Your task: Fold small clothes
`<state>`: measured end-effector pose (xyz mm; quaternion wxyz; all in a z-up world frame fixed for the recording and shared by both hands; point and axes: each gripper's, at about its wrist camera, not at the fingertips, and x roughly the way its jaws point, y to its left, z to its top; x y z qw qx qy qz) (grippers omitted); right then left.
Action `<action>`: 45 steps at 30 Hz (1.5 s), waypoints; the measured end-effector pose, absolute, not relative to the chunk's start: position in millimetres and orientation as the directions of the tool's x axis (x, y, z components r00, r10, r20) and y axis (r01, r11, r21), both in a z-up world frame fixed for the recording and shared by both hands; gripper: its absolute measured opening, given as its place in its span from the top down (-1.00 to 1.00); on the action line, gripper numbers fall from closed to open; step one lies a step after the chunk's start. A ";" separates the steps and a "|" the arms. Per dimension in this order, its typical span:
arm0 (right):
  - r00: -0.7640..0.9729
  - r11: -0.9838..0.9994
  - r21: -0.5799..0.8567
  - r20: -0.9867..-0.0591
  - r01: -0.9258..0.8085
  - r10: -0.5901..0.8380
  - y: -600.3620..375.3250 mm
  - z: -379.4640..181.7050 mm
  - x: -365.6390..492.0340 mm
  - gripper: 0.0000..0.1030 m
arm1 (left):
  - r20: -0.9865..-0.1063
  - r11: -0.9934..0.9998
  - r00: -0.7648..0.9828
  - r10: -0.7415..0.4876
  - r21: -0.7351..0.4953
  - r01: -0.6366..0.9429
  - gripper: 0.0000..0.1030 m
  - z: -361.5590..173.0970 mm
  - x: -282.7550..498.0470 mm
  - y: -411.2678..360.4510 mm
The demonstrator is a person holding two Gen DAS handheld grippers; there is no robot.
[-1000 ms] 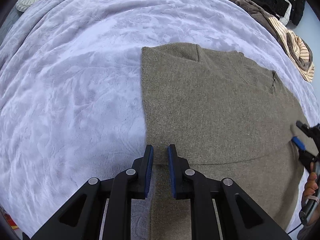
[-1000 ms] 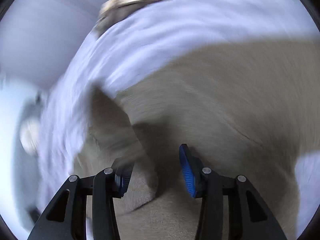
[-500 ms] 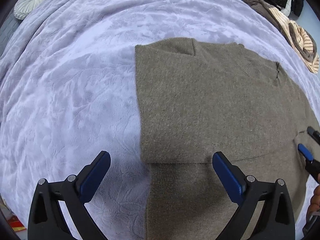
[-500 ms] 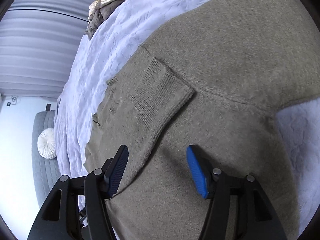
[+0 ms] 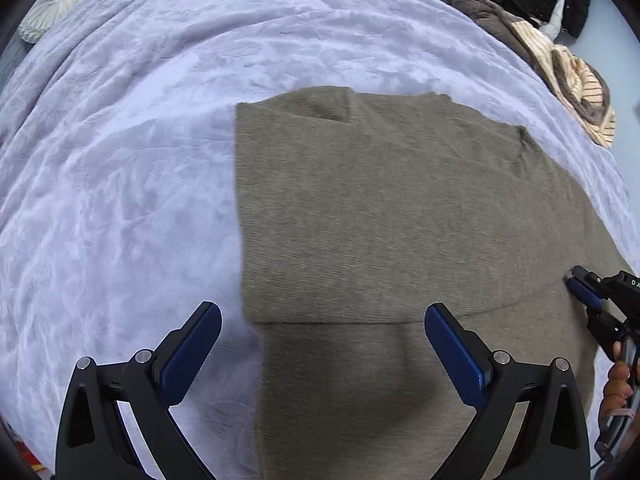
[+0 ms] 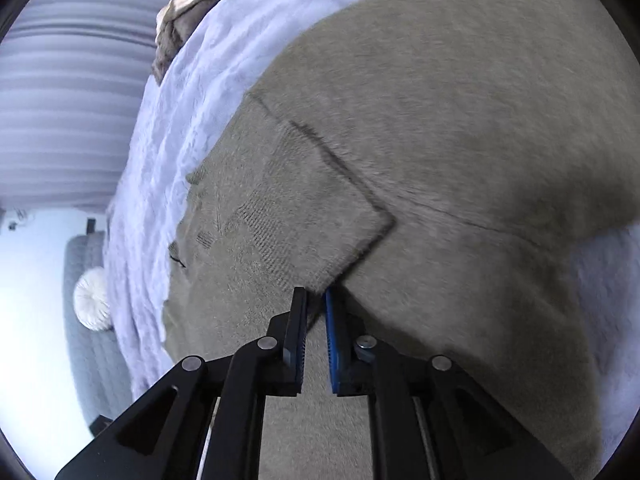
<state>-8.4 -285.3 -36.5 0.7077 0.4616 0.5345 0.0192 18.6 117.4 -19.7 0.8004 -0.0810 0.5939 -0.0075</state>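
An olive-brown knit sweater [image 5: 400,220] lies flat on the lilac bedspread [image 5: 140,140], its sleeves folded in over the body. My left gripper [image 5: 320,344] is wide open and empty, hovering over the sweater's left fold edge. My right gripper [image 6: 316,300] has its jaws nearly closed at the corner of the folded sleeve cuff [image 6: 316,224]; the cuff tip sits at the fingertips. It also shows in the left wrist view [image 5: 584,292] at the sweater's right edge.
A pile of brown, striped and black clothes [image 5: 540,32] lies at the bed's far right edge. A round white cushion [image 5: 52,4] sits at the far left, and shows in the right wrist view [image 6: 94,300] too. Grey curtains [image 6: 72,80] hang beyond the bed.
My left gripper opened wide a second ago and has stayed open, drawing back slightly. My right gripper went from open to nearly closed and moved in to the folded cuff's corner.
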 end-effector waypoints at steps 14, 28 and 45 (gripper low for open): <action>0.420 0.497 0.775 -0.630 0.390 0.653 -306.8 -22.3 -66.3 -0.55 | -0.963 0.991 0.243 -0.113 -0.092 0.097 -0.98 -19.3 19.2 35.0; 0.285 0.627 0.737 -0.675 0.250 0.680 -246.6 -22.4 -62.3 -0.55 | -0.953 0.945 0.163 -0.255 -0.281 -0.167 -0.43 -58.7 33.3 176.5; 0.198 0.687 0.703 -0.711 0.183 0.675 -196.7 -19.8 -59.3 -0.51 | -0.935 0.947 0.244 -0.258 -0.294 -0.126 0.77 -46.0 31.4 187.4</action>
